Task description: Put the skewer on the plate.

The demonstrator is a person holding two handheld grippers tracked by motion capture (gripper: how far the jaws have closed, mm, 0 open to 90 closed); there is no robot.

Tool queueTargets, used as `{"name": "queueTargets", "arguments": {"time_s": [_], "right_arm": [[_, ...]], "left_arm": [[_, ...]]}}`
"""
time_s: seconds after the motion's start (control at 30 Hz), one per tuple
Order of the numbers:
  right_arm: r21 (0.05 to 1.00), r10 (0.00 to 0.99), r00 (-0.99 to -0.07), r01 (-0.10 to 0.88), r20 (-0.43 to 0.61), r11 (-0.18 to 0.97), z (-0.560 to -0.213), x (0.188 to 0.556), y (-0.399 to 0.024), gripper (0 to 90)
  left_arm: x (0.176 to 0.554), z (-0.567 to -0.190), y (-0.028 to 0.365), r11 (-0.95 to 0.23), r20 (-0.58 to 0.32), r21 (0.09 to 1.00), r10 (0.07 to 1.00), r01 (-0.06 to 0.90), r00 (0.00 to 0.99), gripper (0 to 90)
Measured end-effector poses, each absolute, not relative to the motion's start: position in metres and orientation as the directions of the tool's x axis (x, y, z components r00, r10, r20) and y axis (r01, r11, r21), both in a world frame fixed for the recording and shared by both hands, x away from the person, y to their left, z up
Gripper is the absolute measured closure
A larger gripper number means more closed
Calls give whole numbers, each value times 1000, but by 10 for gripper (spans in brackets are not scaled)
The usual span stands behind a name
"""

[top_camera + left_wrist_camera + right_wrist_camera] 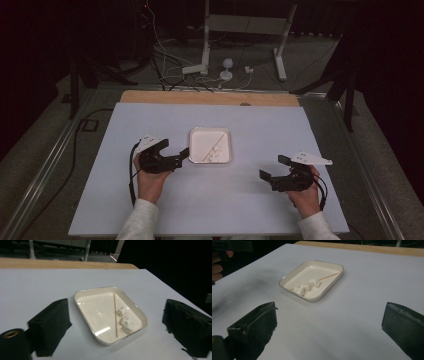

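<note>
White tray [226, 134], wooden skewer [115, 315], no legible writing

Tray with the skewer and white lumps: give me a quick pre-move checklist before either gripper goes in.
1. Left gripper open, jaws wide apart: ok.
2. Right gripper open, nothing held: ok.
3. Tray flat on the table, not tilted: ok.
4. Skewer inside the tray, lying free beside the white lumps: ok.
5. Whether the lumps are stuck to the tray: cannot tell.
6. Left gripper close to the tray's near left edge, right one farther off: ok.
</note>
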State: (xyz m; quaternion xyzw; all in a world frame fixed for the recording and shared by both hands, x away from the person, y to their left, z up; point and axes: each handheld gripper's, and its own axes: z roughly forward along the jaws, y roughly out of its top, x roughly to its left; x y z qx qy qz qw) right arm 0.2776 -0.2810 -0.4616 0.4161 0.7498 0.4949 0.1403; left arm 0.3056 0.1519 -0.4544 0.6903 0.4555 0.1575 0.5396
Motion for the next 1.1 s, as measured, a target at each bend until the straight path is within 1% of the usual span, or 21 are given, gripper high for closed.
{"name": "queueTargets", "arguments": {"time_s": [0.07, 0.2, 0.4, 0.63, 0.9, 1.1], "right_arm": [[865, 763, -617, 473, 191, 167, -462, 276, -281, 0], [879, 767, -618, 449, 175, 161, -461, 273, -284, 0], [894, 782, -608, 416, 140, 164, -460, 269, -288, 0], [898, 791, -593, 417, 151, 141, -462, 269, -295, 0], [900, 805, -570, 421, 165, 114, -464, 270, -307, 0], [896, 813, -556, 431, 171, 106, -467, 271, -311, 0]], "left_arm": [[301, -453, 158, -2, -269, 894, 798, 447, 540, 23], [292, -453, 173, -6, -249, 908, 798, 420, 548, 13], [283, -458, 191, -18, -232, 910, 807, 415, 544, 14], [273, -463, 209, 18, -241, 926, 800, 378, 550, 14], [263, -464, 220, 59, -251, 934, 811, 354, 528, 14], [263, -465, 224, 64, -255, 931, 819, 359, 515, 14]]}}
